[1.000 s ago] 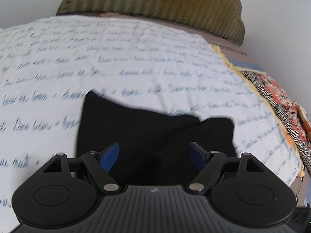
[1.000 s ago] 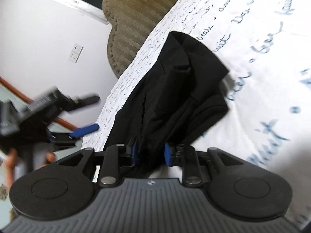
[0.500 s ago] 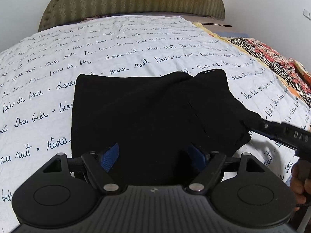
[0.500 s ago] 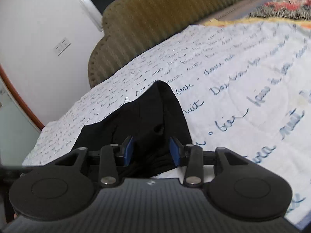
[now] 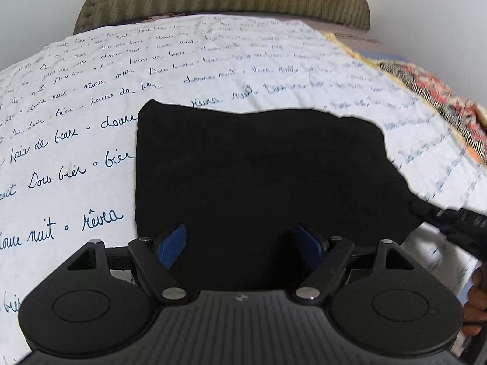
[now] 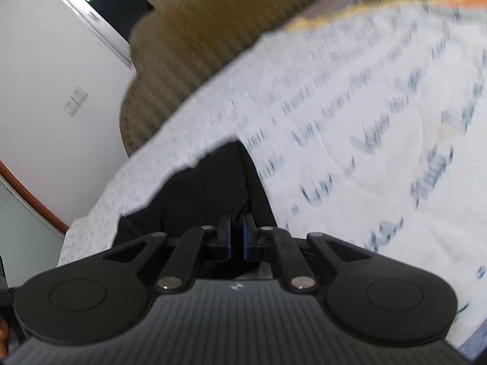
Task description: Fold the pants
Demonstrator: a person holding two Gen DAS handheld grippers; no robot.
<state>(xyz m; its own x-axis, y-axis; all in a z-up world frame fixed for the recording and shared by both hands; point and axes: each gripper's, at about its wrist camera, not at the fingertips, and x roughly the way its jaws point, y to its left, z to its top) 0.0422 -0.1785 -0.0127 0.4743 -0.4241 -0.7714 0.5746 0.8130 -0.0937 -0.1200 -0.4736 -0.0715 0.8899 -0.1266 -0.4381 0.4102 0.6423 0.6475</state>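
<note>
On the bed (image 5: 76, 164) — black pants (image 5: 261, 176) folded.
Left gripper (image 5: 243, 245) spread wide, holding nothing; right gripper (image 6: 236, 240) nearly closed — pinching the pants' edge.

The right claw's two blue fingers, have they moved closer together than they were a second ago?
Yes. The right claw has shut: its fingers now pinch a fold of the black pants, leaving a thin gap against the unchanged black body.
</note>
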